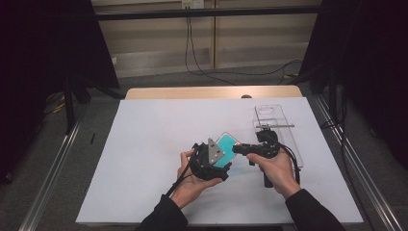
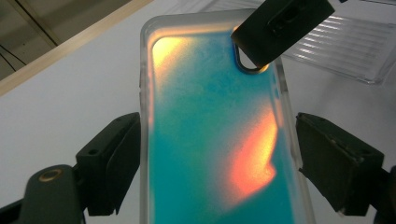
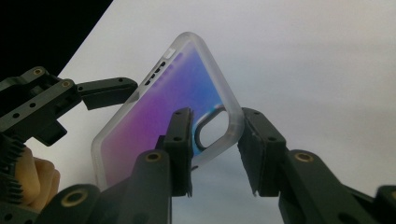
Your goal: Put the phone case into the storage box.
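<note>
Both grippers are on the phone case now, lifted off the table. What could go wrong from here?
1. The right gripper straddles only the corner of the phone case by the camera cutout, one pad inside the hole; a thin rim there could flex or slip out.
2. The left gripper clamps the case across its width; if both hands pull or twist differently, the soft case may bend or pop free.
3. The case is held above the white mat; a slip drops it.

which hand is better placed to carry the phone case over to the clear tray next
Right, probably. The right tongs straddle the phone case's corner at the camera cutout and sit nearest the clear tray. The left tongs grip the case's long edges, farther from the tray, so they would have to reach across.
</note>
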The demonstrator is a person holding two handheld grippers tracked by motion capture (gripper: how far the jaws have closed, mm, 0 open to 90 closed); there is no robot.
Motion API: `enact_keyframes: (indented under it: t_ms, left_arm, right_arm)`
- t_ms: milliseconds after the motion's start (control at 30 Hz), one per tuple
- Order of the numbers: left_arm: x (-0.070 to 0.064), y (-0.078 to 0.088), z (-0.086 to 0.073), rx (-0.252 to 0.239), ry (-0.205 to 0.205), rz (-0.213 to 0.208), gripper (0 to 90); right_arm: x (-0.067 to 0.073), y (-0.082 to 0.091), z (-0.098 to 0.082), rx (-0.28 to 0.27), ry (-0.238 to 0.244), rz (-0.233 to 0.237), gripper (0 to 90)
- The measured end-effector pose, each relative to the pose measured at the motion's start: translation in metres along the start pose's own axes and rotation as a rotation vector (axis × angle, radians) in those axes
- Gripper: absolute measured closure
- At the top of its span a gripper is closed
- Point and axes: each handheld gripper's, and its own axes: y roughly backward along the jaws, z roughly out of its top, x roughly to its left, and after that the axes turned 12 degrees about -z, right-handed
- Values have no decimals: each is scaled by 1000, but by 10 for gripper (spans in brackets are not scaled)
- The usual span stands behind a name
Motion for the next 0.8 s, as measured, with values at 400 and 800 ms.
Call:
enact_keyframes:
  t_ms: [400, 800]
  left_arm:
    - [-1, -3, 1, -4, -1, 15, 168]
    - [-2, -5, 2, -2, 5, 26, 168]
  right_arm:
    - [-3, -2, 0, 0, -35, -9, 706]
    - [-2, -4, -1, -18, -45, -22, 723]
